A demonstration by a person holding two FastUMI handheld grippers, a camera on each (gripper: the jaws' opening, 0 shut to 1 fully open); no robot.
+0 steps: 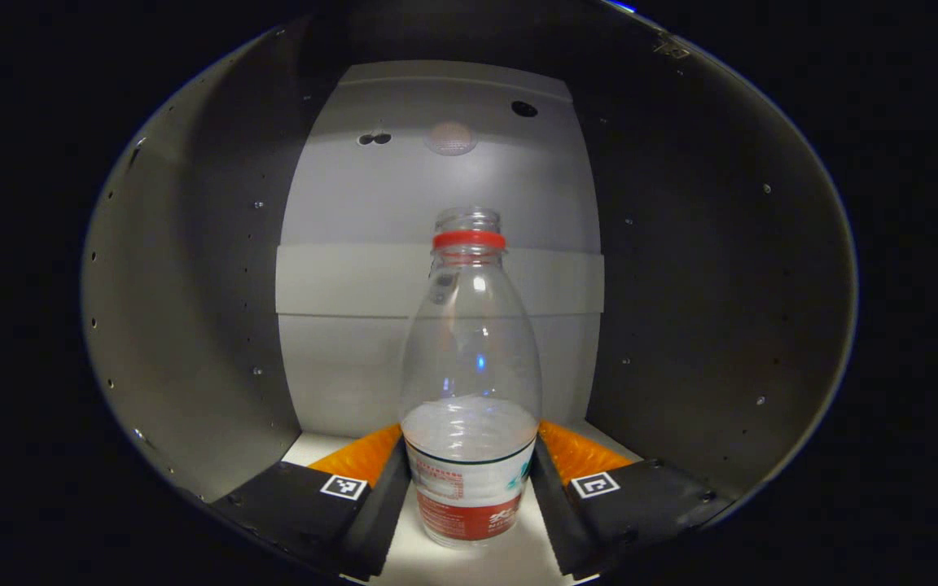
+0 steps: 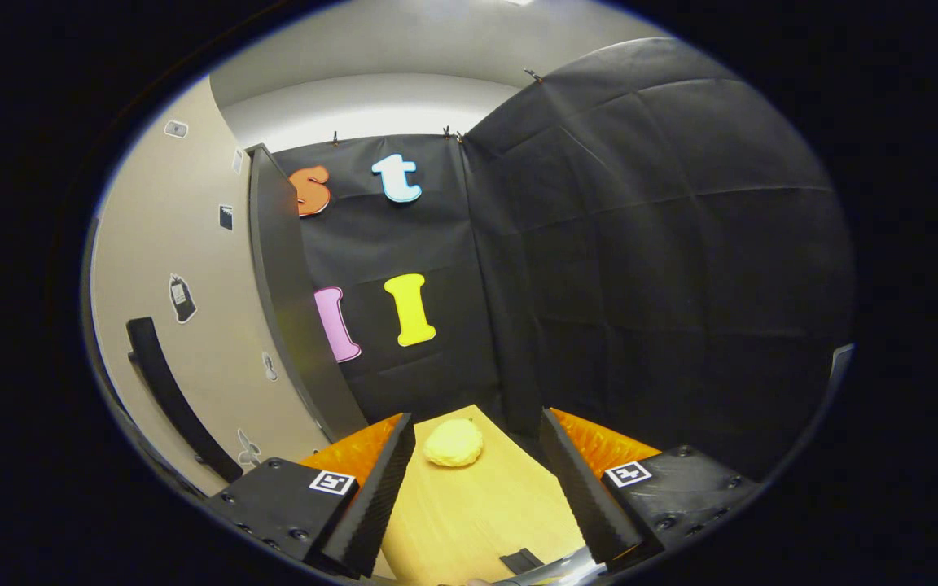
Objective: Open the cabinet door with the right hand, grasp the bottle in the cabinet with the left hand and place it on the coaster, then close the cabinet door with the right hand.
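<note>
A clear plastic bottle (image 1: 469,350) with a red neck ring, no cap and a red-and-white label stands upright on the white floor of the cabinet (image 1: 192,325). My left gripper (image 1: 469,431) is inside the cabinet, open, one finger on each side of the bottle's lower part, close to its sides. In the right gripper view the cabinet door (image 2: 192,268) stands swung open on the left, its black handle (image 2: 164,391) facing me. My right gripper (image 2: 477,419) is open and holds nothing, above the wooden table (image 2: 477,505). A round yellow coaster (image 2: 453,442) lies just beyond its fingertips.
The cabinet's dark side walls (image 1: 681,309) close in on both sides of the bottle, with a pale back panel (image 1: 436,195) behind it. A small dark object (image 2: 522,560) lies on the table near my right gripper. Black cloth walls (image 2: 640,285) bound the table's far side.
</note>
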